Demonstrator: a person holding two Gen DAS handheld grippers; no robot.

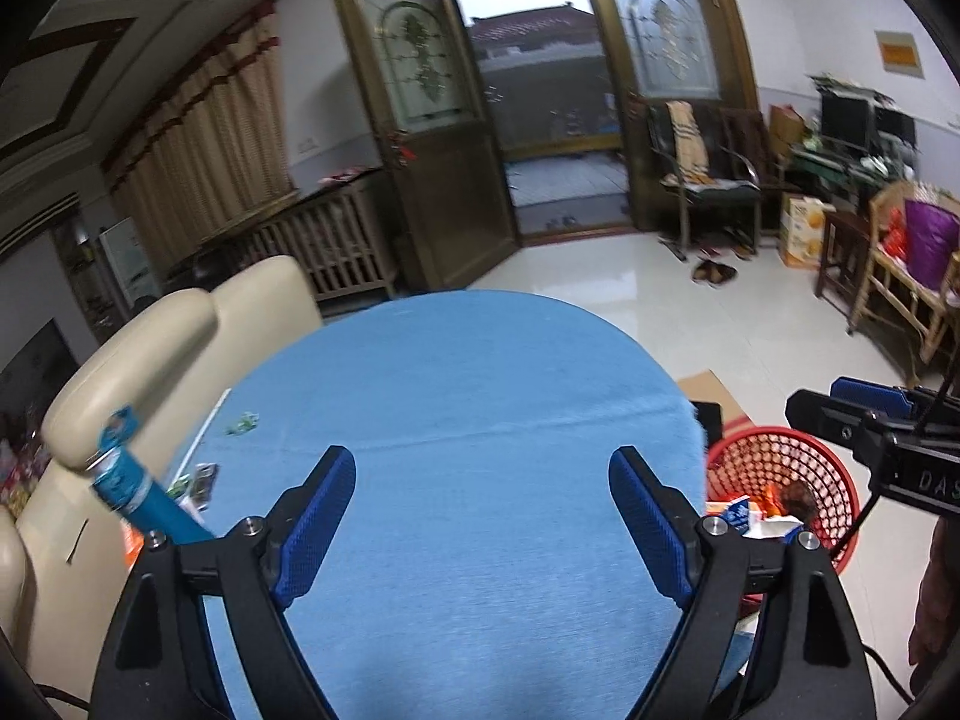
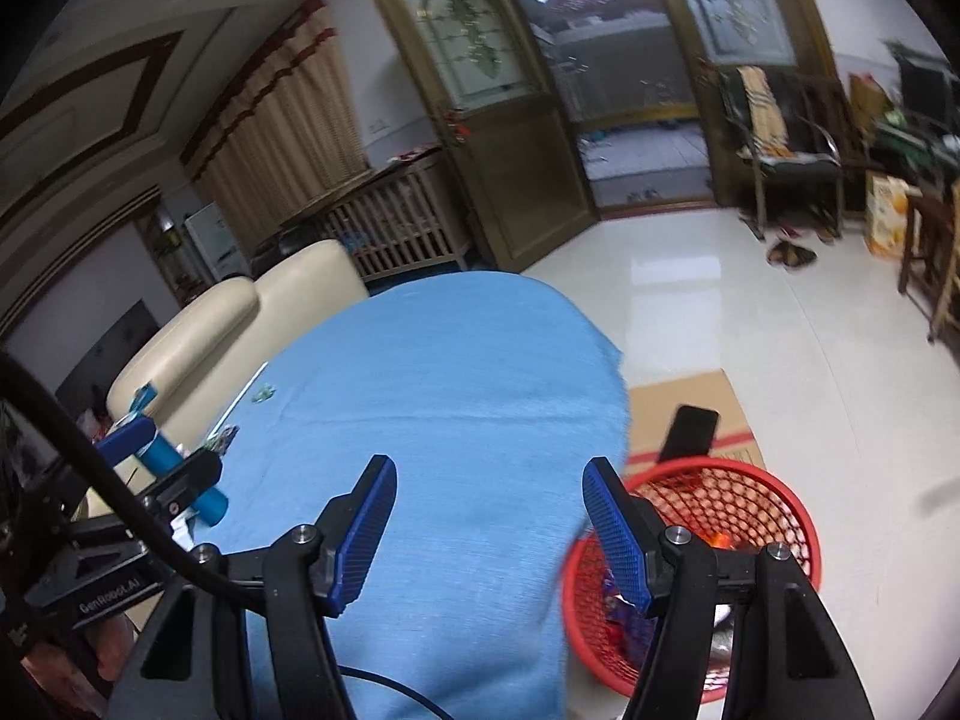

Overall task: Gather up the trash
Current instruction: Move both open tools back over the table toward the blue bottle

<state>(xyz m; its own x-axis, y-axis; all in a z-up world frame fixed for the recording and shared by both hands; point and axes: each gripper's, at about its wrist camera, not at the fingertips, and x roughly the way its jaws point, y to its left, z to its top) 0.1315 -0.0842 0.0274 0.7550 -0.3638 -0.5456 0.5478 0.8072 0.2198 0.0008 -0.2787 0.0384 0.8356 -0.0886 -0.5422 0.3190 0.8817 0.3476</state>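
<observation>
One red mesh basket (image 2: 774, 516) stands on the floor just off the right edge of the blue-covered table (image 1: 480, 420), and we can see several wrappers and scraps already lying in it, so we judge the collecting well under way. One blue tube (image 1: 150, 501) lies at the table's left edge, beside the cream sofa (image 1: 138, 360). Near it along that edge we count roughly three small pieces of litter: a green wrapper (image 1: 243, 423), a thin white strip (image 1: 207, 426) and a small dark packet (image 1: 204, 480); there may be more behind the fingers. These are what is left. Our two grippers, the left gripper (image 1: 480, 525) and the right gripper (image 2: 489, 531), both hang over the cloth with jaws spread wide, grasping nothing.
</observation>
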